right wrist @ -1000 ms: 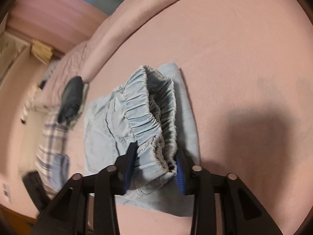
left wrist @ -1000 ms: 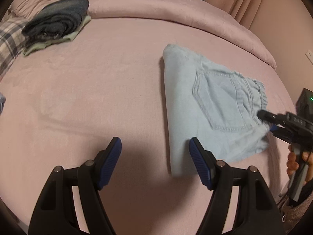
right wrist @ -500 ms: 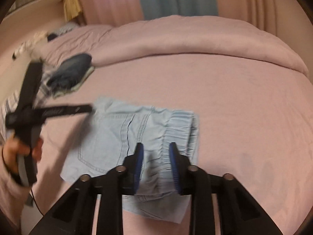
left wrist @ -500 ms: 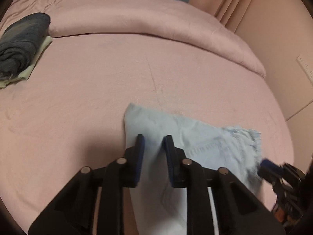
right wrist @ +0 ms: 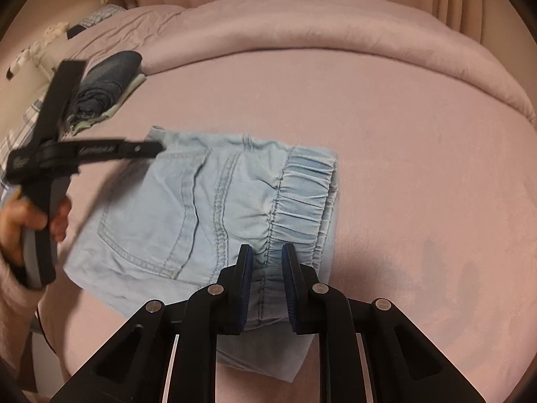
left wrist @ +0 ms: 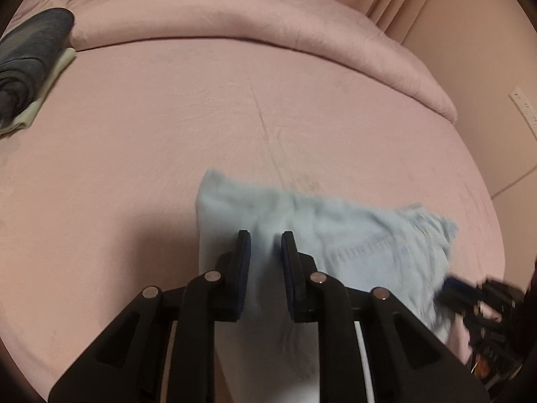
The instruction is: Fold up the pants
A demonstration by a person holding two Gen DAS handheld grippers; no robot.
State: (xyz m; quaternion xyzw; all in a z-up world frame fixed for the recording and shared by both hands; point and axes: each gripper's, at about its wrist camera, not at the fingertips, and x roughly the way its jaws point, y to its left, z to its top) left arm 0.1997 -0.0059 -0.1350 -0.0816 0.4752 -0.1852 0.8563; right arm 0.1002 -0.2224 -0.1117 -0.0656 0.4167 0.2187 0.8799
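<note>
The light blue denim pants (right wrist: 188,208) lie folded on the pink bed, elastic waistband (right wrist: 302,198) to the right, back pocket up. My right gripper (right wrist: 265,255) is shut on the waistband's near edge. My left gripper (left wrist: 265,245) is shut on the pants' folded left edge (left wrist: 255,208). In the right wrist view the left gripper (right wrist: 147,147) reaches in from the left over the pants' far corner. The right gripper shows blurred in the left wrist view (left wrist: 449,288).
A stack of folded dark clothes (right wrist: 104,84) on a pale green piece lies at the back left, also in the left wrist view (left wrist: 30,57). A rolled pink duvet (left wrist: 235,16) runs along the back. The bed's edge and the wall are at the right.
My left gripper moved from open beside the pants to shut on their left edge. The right gripper lowered the waistband so the pants now lie flat.
</note>
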